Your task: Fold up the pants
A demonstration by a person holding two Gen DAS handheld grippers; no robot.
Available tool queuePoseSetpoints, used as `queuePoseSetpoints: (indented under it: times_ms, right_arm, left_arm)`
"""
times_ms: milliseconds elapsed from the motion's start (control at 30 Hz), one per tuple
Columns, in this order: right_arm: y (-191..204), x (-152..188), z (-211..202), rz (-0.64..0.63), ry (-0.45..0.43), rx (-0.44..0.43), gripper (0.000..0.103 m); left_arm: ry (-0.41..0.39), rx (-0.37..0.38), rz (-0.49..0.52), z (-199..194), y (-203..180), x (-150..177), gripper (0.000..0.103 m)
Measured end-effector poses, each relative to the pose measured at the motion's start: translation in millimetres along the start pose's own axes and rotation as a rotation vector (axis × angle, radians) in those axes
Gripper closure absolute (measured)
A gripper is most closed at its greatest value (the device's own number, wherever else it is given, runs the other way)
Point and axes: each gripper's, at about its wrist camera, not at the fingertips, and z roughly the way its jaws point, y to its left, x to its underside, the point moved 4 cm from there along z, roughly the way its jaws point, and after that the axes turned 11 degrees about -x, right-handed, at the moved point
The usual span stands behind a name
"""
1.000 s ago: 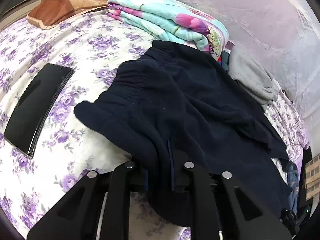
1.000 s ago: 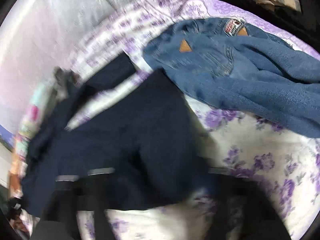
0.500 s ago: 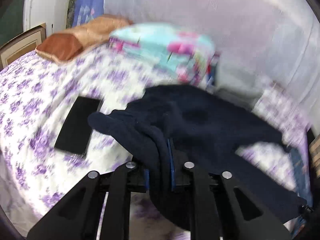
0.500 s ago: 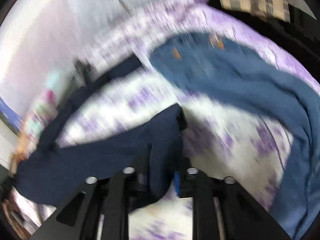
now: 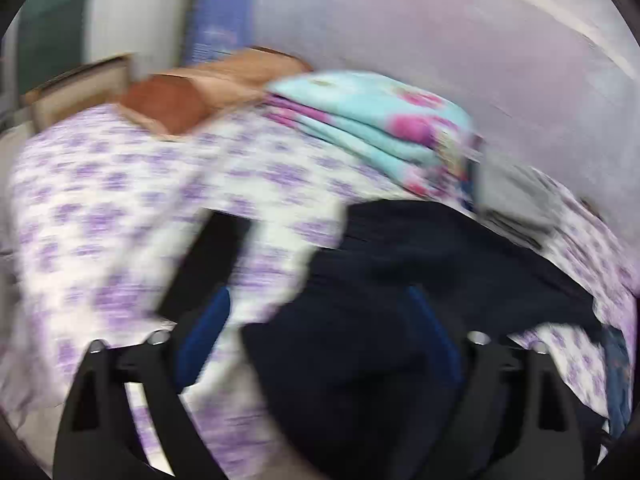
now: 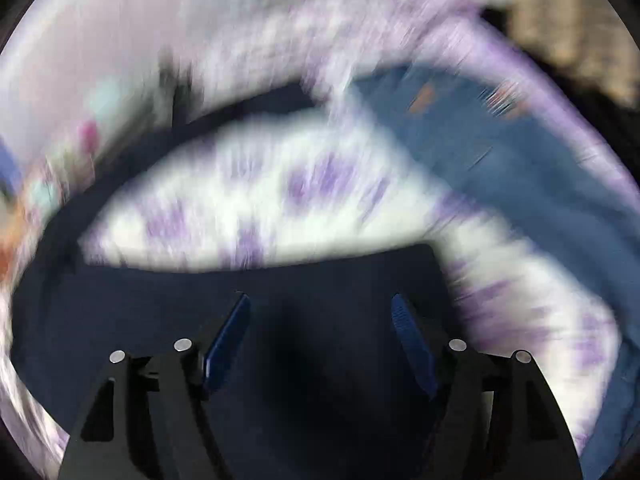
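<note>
Left wrist view shows the left gripper with its jaws spread wide; they have just been opening, and the dark navy pants lie between the blue pads without being pinched, so nothing is held. Right wrist view tells the same of the right gripper: its jaws have just been opening too, they stand well apart, and the navy cloth lies loose beneath and between them, not clamped. Outward from the fingers, the pants rest in a long band on the flowered bed sheet, running from near the bed's front edge toward its far side, where they end just beside a folded turquoise blanket. Judging by both grips having let go with the cloth laid down in a narrower strip, one fold seems laid, yet the blur hides whether the edges meet, and at least a further fold across the length looks left to do. Counted: one pair of navy pants, two grippers, one flat black slab on the sheet beside the left fingers, one turquoise blanket, one brown pillow toward the bed's far left corner, one grey garment by the wall, and one pair of blue jeans lying toward the right edge of the bed, apart from the navy pair.
</note>
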Motion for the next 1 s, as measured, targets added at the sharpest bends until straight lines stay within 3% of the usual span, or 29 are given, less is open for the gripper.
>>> queuePoseSetpoints:
  times_ms: [67,133,167,200,267,367,433,533,567,600,667,767,833,933,1000]
  right_arm:
    - [16,-15,-7,-0.097,-0.040,0.080,0.025]
    - [26,-37,-29,-0.096,-0.156,-0.003,0.024]
    - [26,-51,-35,-0.079,-0.196,-0.035,0.021]
    - [27,-67,-37,-0.057,-0.232,-0.061,0.016]
    - [13,-107,-20,0.037,-0.278,-0.107,0.015]
    - [-10,-159,24,0.168,-0.272,-0.135,0.017]
    - [-21,-187,61,0.231,-0.232,-0.086,0.023]
    - [-19,-207,104,0.316,-0.181,-0.111,0.029]
    - [-19,-212,113,0.331,-0.162,-0.099,0.038]
    - [-16,-214,121,0.336,-0.149,-0.058,0.059]
    - [-5,-218,117,0.327,-0.151,-0.135,0.090]
    - [-3,-215,74,0.288,-0.232,-0.163,0.090]
    - [-19,-205,33,0.274,-0.290,-0.127,0.090]
    - [-39,-176,13,0.223,-0.208,-0.069,0.082]
    - [-54,-157,25,0.101,-0.108,0.164,0.034]
  left_arm:
    - [0.116,0.002,0.147,36,-41,17,0.010]
    - [0.208,-0.042,0.254,70,-72,32,0.019]
    - [0.201,-0.051,0.276,75,-79,34,0.024]
    - [0.173,-0.071,0.295,76,-86,34,0.023]
    - [0.111,-0.085,0.299,71,-97,27,0.020]
    - [0.080,-0.048,0.219,68,-100,15,0.014]
    - [0.079,-0.036,0.163,69,-95,12,0.014]
    - [0.069,-0.044,0.169,71,-88,16,0.014]
    - [0.071,-0.067,0.185,73,-86,20,0.014]
    - [0.078,-0.084,0.203,73,-85,27,0.014]
    - [0.090,-0.089,0.223,80,-87,30,0.014]
    - [0.086,-0.091,0.241,78,-87,31,0.013]
    - [0.061,-0.112,0.279,74,-86,28,0.014]
    - [-0.004,-0.113,0.339,57,-86,18,0.017]
    - [-0.048,-0.089,0.364,45,-85,5,0.017]
